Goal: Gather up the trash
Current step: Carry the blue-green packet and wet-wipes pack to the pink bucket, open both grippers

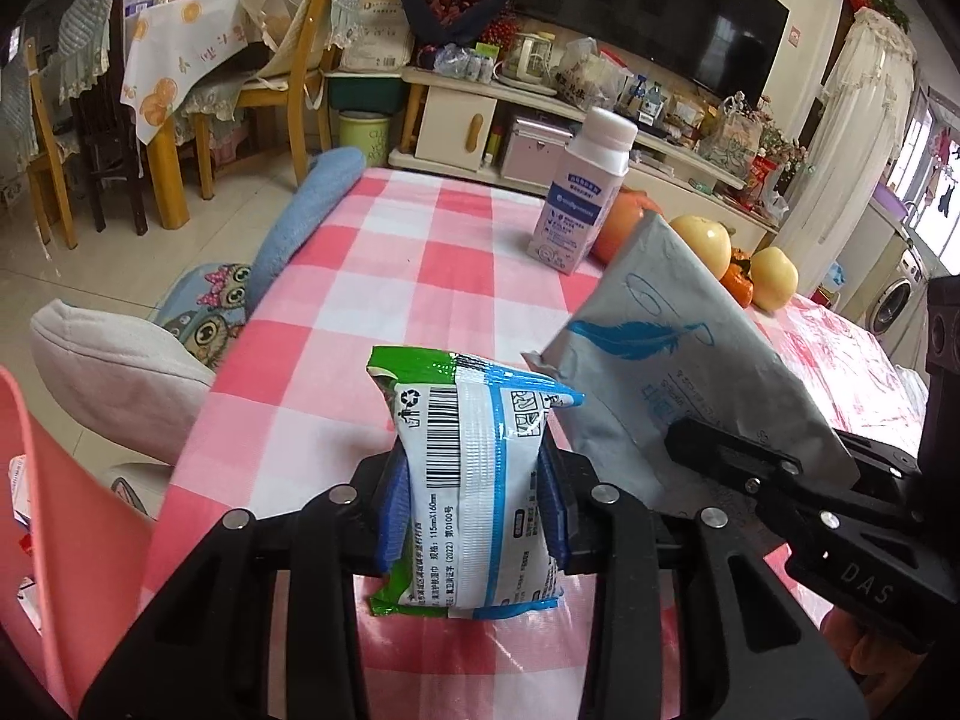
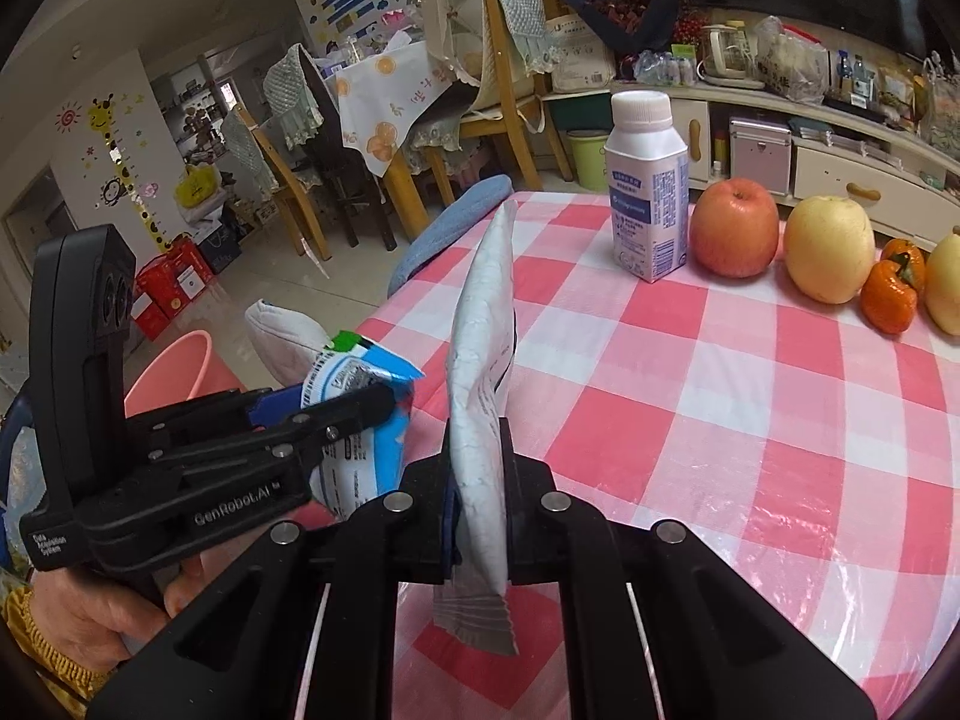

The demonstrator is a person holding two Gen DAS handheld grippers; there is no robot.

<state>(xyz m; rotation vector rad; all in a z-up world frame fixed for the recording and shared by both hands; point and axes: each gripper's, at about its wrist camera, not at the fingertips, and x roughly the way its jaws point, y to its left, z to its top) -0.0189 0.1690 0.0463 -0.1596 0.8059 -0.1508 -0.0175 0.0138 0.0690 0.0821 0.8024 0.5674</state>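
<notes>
My left gripper (image 1: 474,504) is shut on a puffy white, blue and green snack packet (image 1: 474,468) with a barcode, lifted just above the pink checked tablecloth (image 1: 360,276). The same packet (image 2: 360,420) and left gripper (image 2: 384,402) show at the left of the right wrist view. My right gripper (image 2: 477,480) is shut on a flat grey pouch (image 2: 480,360), held edge-on and upright. In the left wrist view that pouch (image 1: 678,360) shows a blue feather print, with the right gripper (image 1: 696,438) clamped on its lower edge.
A white bottle (image 2: 648,192) stands at the table's far side beside an apple (image 2: 735,228), a pear (image 2: 831,249) and small orange fruits (image 2: 891,294). A pink bin (image 2: 180,369) sits by the table's left edge, its rim (image 1: 54,480) near the left gripper. Cushions and chairs lie beyond.
</notes>
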